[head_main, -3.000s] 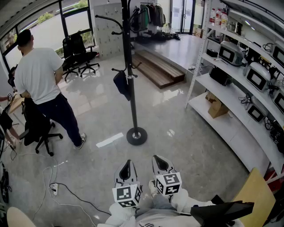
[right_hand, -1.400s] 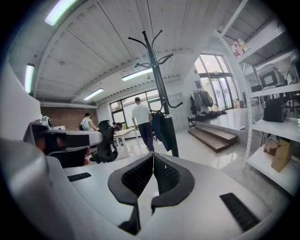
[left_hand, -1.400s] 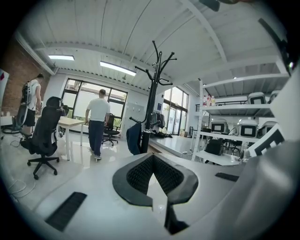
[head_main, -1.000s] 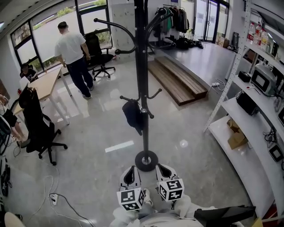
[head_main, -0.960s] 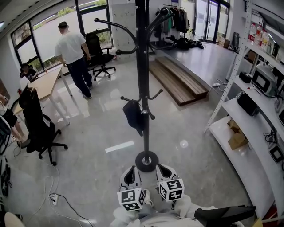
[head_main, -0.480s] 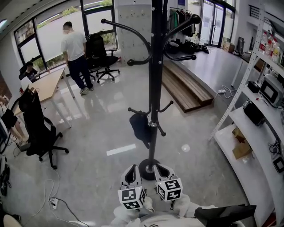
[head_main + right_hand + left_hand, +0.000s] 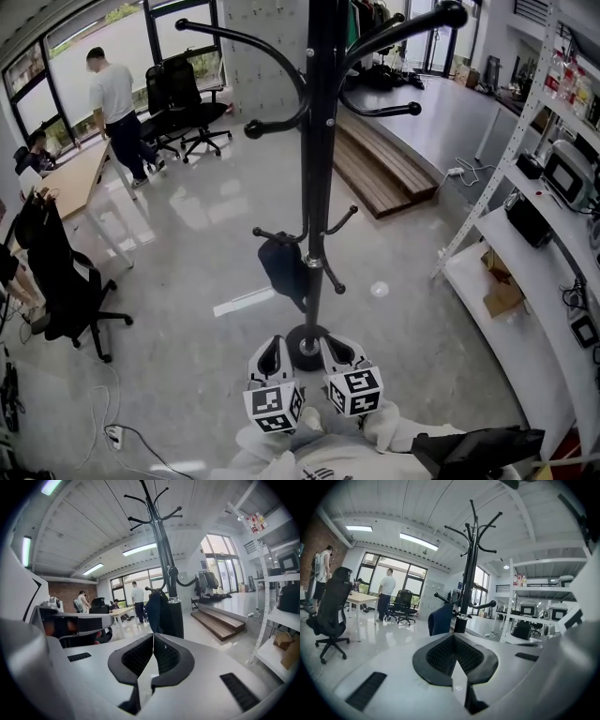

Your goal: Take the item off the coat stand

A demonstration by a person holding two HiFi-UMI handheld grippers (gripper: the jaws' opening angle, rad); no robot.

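One dark cloth item (image 7: 284,270) hangs from a low hook on the coat stand (image 7: 317,187), left of its pole in the head view | probably soft, light and limp; take it at the top near the hook, then lift it off | left tool (image 7: 272,349) and right tool (image 7: 339,347) near the stand's base, both fully closed and empty

Operator with handheld rig, seen from the head view.
Left gripper (image 7: 271,349) and right gripper (image 7: 336,343): white shells, black ribbed jaw pads. Each carries a white marker cube (image 7: 272,406) printed with black squares. White sleeves (image 7: 394,427). Pale grey top (image 7: 323,461) with a small dark print.
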